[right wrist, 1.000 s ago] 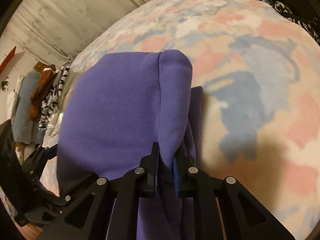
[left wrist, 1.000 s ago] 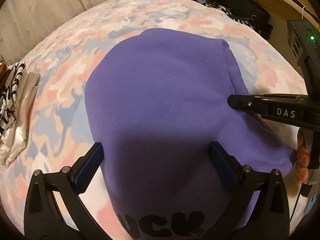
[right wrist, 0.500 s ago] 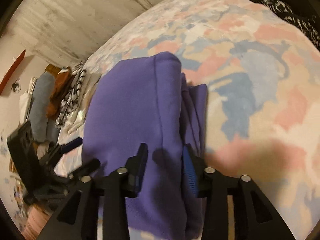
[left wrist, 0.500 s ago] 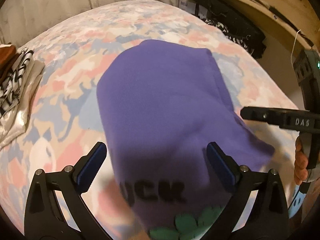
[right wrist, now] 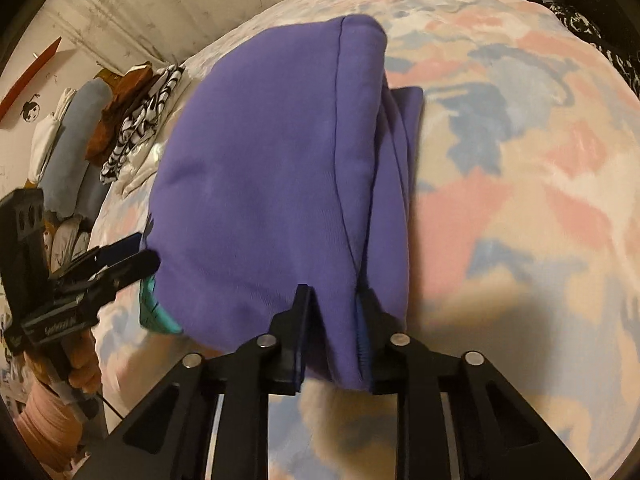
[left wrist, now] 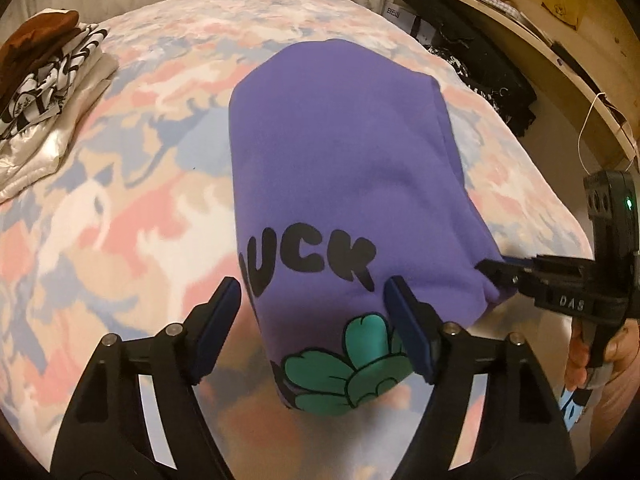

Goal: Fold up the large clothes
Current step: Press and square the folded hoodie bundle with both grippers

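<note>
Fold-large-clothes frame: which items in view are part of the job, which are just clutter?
In play:
- purple sweatshirt, folded on the patterned bedspread
- left gripper, open over its printed end
- right gripper, open around its edge

Lying about:
- stack of folded clothes at the bed's far left
- black garments off the bed's right side
- wooden shelf

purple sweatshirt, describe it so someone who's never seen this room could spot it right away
Start from the bed with the pink, blue and cream patterned cover. The purple sweatshirt lies folded in the middle of it, apart from the stack of clothes at the far left edge. It is the only solid purple piece, with black block letters and a green clover-like print.
</note>
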The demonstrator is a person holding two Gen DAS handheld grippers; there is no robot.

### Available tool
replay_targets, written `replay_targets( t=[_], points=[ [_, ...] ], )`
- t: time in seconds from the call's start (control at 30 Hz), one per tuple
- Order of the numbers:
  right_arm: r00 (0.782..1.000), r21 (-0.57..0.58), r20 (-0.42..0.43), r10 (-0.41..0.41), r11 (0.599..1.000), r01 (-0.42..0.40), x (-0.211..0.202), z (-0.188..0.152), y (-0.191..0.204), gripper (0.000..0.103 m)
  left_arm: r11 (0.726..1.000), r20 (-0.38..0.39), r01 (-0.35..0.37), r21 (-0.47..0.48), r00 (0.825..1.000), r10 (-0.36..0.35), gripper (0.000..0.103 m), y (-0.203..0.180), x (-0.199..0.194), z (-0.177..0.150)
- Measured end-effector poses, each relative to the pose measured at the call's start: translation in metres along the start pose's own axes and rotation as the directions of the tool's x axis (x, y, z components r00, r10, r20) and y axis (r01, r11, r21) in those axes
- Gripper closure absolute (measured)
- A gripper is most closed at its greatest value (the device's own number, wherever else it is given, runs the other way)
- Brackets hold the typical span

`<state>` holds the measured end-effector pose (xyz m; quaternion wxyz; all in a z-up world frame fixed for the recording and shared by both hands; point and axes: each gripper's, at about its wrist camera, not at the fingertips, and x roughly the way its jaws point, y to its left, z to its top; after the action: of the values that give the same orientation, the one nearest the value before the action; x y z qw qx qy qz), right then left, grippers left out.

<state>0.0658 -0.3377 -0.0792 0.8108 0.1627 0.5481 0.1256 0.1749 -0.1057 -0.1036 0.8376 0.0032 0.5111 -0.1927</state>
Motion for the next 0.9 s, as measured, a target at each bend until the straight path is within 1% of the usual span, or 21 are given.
replay_targets(
  t=[0.07,0.13,0.2,0.27,0.33,0.4,0.5,0.63,0.77,0.83,0.9],
  points=[
    [1.000,0.002,-0.002,-0.018,1.000,0.018,0.003,-0.011,0.001,0.085,1.000,-0.002,0.010,-0.004,1.000,-0.010,0.030,0.001,0.005,-0.007],
    [1.000,0.017,-0.003,-0.028,0.999,0.028,0.011,-0.019,-0.001,0.085,0.999,-0.004,0.034,-0.021,0.999,-0.034,0.030,0.004,0.012,-0.012],
    [1.000,0.047,-0.003,-0.024,0.999,0.024,0.019,-0.021,-0.006,0.085,0.996,0.008,0.067,-0.060,0.998,-0.067,0.030,0.010,0.015,-0.016],
    [1.000,0.061,0.007,-0.027,0.998,0.026,0.015,-0.023,-0.004,0.085,0.993,0.016,0.077,-0.085,0.997,-0.076,0.029,0.013,0.014,-0.016],
    [0.999,0.041,0.023,-0.045,0.998,0.044,0.008,-0.026,0.003,0.085,0.993,0.026,0.070,-0.100,0.997,-0.068,0.029,0.013,0.010,-0.017],
    [0.997,0.032,0.043,-0.057,0.998,0.056,0.001,-0.030,0.008,0.082,0.993,0.031,0.058,-0.101,0.998,-0.055,0.029,0.012,0.008,-0.017],
    [0.996,0.050,0.060,-0.065,0.997,0.062,-0.007,-0.031,0.008,0.081,0.993,0.036,0.037,-0.109,0.999,-0.033,0.029,0.009,0.002,-0.017],
    [0.992,0.059,0.091,-0.085,0.995,0.080,-0.021,-0.031,0.019,0.077,0.989,0.030,0.043,-0.142,0.999,-0.040,0.029,0.013,-0.007,-0.016],
    [0.989,0.060,0.119,-0.086,0.995,0.079,-0.037,-0.038,0.027,0.067,0.987,0.035,0.052,-0.150,0.998,-0.048,0.029,0.016,-0.019,-0.017],
    [0.989,0.064,0.128,-0.077,0.996,0.069,-0.046,-0.040,0.032,0.058,0.987,0.040,0.058,-0.150,0.998,-0.052,0.029,0.015,-0.024,-0.018],
    [0.988,0.066,0.139,-0.063,0.996,0.054,-0.057,-0.042,0.038,0.036,0.987,0.039,0.062,-0.146,0.998,-0.057,0.029,0.011,-0.028,-0.019]
  ],
)
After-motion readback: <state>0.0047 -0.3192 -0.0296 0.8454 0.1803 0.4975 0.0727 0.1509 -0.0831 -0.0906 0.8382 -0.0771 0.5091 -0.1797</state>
